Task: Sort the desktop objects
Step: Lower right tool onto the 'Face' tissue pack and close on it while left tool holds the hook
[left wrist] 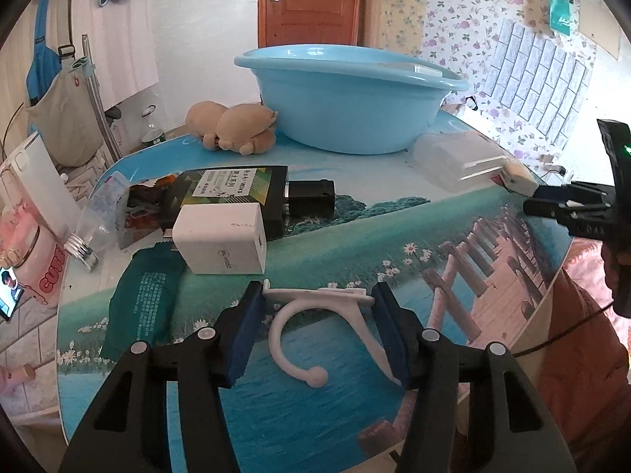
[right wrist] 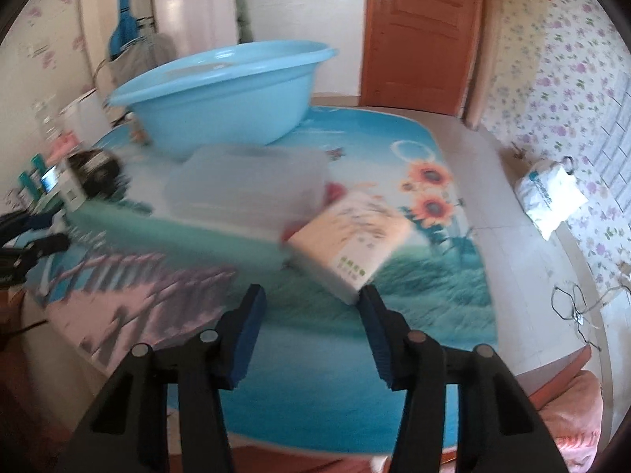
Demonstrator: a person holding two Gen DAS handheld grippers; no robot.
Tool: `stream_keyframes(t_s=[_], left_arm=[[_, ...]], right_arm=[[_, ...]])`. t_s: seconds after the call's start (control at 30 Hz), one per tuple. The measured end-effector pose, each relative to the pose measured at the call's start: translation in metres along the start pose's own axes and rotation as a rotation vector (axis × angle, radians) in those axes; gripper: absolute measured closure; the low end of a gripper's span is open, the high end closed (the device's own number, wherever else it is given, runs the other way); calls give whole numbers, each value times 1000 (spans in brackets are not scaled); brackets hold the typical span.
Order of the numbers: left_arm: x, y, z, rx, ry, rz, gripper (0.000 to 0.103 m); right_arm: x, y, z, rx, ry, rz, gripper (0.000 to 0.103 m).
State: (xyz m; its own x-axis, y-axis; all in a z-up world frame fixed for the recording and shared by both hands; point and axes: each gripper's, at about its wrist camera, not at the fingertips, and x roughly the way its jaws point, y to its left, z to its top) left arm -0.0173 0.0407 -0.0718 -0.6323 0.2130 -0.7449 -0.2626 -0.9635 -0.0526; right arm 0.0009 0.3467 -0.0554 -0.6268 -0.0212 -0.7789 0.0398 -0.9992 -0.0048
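A white plastic hook [left wrist: 315,327] lies on the table between the fingers of my left gripper [left wrist: 317,299], which is open around it; its flat bar spans the gap near both pads. A light blue basin [left wrist: 343,98] stands at the back of the table and shows in the right wrist view [right wrist: 221,90] too. My right gripper [right wrist: 311,295] is open and empty just in front of a tissue pack [right wrist: 351,236]. The right gripper also shows at the right edge of the left wrist view [left wrist: 532,197], near the tissue pack [left wrist: 516,181]. The right wrist view is blurred.
A white charger block [left wrist: 221,236], a black bottle [left wrist: 252,193], a green sachet [left wrist: 146,303], a clear bottle [left wrist: 102,216] and a plush toy [left wrist: 236,126] lie at left. A clear plastic box [left wrist: 453,157] [right wrist: 248,189] sits by the basin. The table edge [left wrist: 560,264] is near.
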Motion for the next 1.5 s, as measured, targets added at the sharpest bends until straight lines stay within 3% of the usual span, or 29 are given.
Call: stream_keyframes(t_s=[0.13, 0.23, 0.5, 0.67, 0.7, 0.73, 0.8, 0.83, 0.87, 1.03, 1.5], left_arm=[[0, -1, -1, 2, -2, 10, 47], [1, -3, -2, 10, -4, 19, 43], [6, -4, 0, 14, -17, 33, 28], [8, -6, 0, 11, -26, 36, 27], [8, -6, 0, 11, -26, 36, 31], [6, -7, 0, 10, -31, 35, 49], [6, -6, 1, 4, -27, 35, 48], [6, -6, 1, 2, -25, 31, 48], [6, -5, 0, 2, -24, 30, 48], [3, -4, 0, -3, -33, 32, 48], [3, -4, -4, 8, -15, 28, 48]], right_arm=[[0, 4, 1, 22, -4, -37, 51], [3, 2, 2, 66, 0, -62, 33], [13, 3, 14, 172, -6, -66, 28], [20, 8, 19, 167, -6, -110, 25], [21, 9, 20, 162, -4, -121, 25], [20, 7, 19, 167, -5, -120, 26], [16, 3, 18, 179, -16, -103, 39], [14, 2, 18, 174, -16, -93, 57], [13, 0, 18, 170, -13, -86, 68], [2, -8, 12, 165, -28, -82, 77], [-2, -15, 5, 169, -33, -94, 78]])
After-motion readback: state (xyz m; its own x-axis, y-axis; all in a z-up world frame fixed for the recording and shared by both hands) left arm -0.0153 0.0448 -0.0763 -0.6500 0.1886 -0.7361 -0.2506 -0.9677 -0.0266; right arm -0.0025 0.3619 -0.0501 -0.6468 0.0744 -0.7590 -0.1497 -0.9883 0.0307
